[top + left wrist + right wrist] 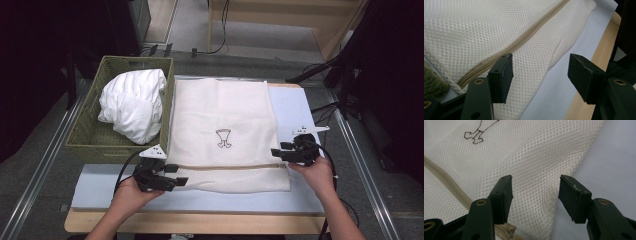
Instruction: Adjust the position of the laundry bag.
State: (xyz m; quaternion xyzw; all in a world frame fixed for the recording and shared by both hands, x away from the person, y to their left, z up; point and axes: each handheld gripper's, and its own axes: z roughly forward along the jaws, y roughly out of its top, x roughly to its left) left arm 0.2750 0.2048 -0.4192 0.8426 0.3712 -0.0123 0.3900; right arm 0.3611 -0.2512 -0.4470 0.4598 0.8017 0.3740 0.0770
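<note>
Cream mesh laundry bag [225, 132] lies flat on the pale blue mat [300, 107], in the middle of the table. The left gripper [180, 182] sits at the bag's near left corner. Its jaws are wide open and hold nothing; in the left gripper view one pad [505, 75] is over the mesh by the zipper [524, 41]. The right gripper [276, 152] is at the bag's right edge, near the zipper's end. Its jaws are wide open too, and empty. The bag has tiny holes, a tan zipper across its near part and a small brown drawing [223, 138]. A green basket [90, 135] with white cloth [134, 104] stands to the left.
</note>
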